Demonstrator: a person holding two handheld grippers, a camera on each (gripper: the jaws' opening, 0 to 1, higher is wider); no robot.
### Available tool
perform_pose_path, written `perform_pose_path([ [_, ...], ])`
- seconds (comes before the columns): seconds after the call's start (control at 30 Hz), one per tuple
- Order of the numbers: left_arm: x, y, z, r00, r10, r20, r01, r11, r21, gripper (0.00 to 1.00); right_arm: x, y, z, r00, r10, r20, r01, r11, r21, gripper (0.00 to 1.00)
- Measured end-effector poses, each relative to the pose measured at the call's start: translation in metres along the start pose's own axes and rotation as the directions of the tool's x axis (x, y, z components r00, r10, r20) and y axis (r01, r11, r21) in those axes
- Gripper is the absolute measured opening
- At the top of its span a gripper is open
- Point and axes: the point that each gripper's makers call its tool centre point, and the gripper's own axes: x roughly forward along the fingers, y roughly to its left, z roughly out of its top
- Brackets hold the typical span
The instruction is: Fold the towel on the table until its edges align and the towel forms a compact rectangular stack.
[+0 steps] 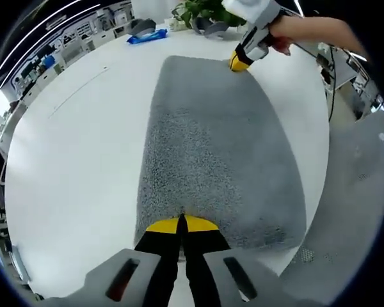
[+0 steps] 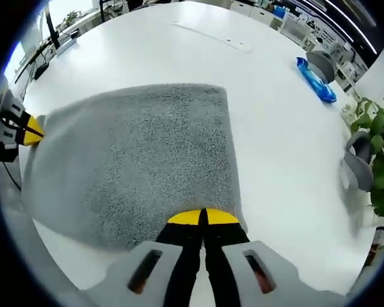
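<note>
A grey towel (image 1: 211, 153) lies flat on the white table (image 1: 83, 160), running away from me in the left gripper view. My left gripper (image 1: 181, 224), with yellow tips, is shut on the towel's near edge. At the far edge a hand holds my right gripper (image 1: 239, 62) against the cloth. In the right gripper view the towel (image 2: 141, 160) spreads to the left, and my right gripper (image 2: 203, 217) is shut on its near edge. The left gripper (image 2: 27, 131) sits at the towel's opposite side.
A blue packet (image 1: 147, 36) (image 2: 317, 80) lies on the table beyond the towel. A potted plant (image 1: 205, 13) (image 2: 379, 160) and a grey object (image 2: 357, 167) stand near the table's rim. The table's curved edge (image 1: 320, 211) drops to grey floor close to the towel.
</note>
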Motion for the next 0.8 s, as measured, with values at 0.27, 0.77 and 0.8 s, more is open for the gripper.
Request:
perform_pose_path([
  [0.27, -0.002, -0.015, -0.001, 1.000, -0.009, 0.000, 0.009, 1.000, 0.011, 0.01, 0.002, -0.004, 0.004, 1.000, 0.005, 0.021, -0.005, 1.000, 0.012, 0.00],
  [0.77, -0.003, -0.043, 0.000, 0.999, -0.052, -0.003, 0.052, 0.998, 0.045, 0.01, 0.008, -0.014, 0.018, 1.000, 0.012, -0.002, -0.012, 0.999, -0.037, 0.00],
  [0.8, -0.003, -0.045, 0.001, 0.998, -0.055, -0.003, 0.055, 0.997, 0.048, 0.01, 0.008, -0.014, 0.018, 1.000, 0.013, -0.003, -0.013, 0.999, -0.035, 0.00],
])
